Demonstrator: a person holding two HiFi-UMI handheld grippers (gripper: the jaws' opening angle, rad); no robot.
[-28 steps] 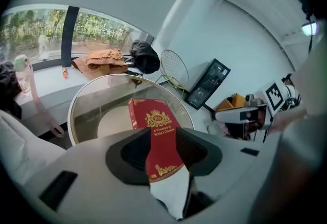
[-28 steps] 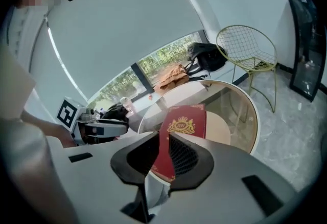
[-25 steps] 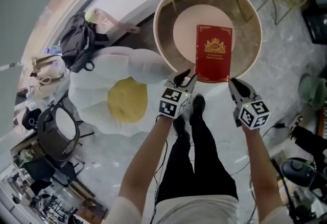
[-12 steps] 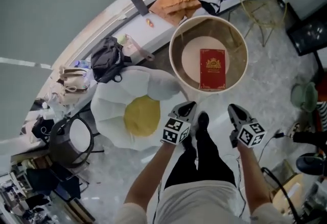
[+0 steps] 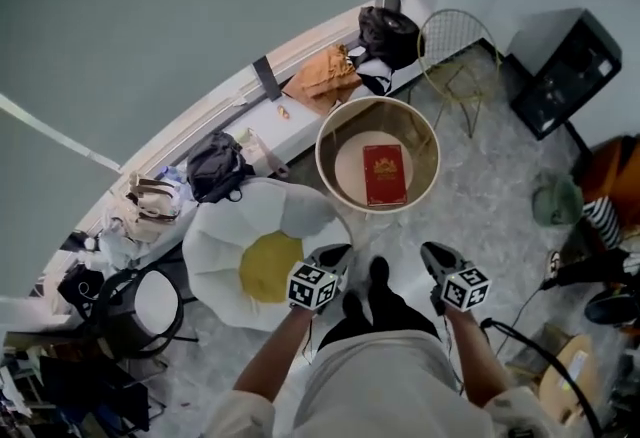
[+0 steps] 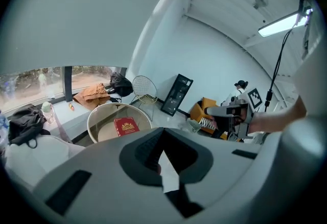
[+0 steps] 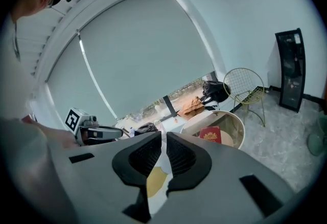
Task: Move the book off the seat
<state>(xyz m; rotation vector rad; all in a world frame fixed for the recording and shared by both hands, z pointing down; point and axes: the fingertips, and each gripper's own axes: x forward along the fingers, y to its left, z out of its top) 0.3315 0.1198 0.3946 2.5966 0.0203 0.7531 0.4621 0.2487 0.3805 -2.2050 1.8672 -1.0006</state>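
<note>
Saw the book (image 5: 385, 174) lying flat inside the round seat (image 5: 428, 141), well apart from both grippers. Found the left gripper (image 5: 335, 251) with fingers just closed on nothing, the right gripper (image 5: 432, 251) with fingers together, empty. Risked clipping the seat's tall wall on reaching in, or pinching only the cover and spilling pages.

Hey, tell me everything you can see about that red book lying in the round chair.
The book is closed and looks like a hardback, with a deep red cover that carries a gold emblem and gold lettering too small to read. It lies flat, cover up, on the pale cushion of the round tub seat, a little right of the cushion's middle in the head view. Only the cushion touches it; nothing rests on or against it.
</note>
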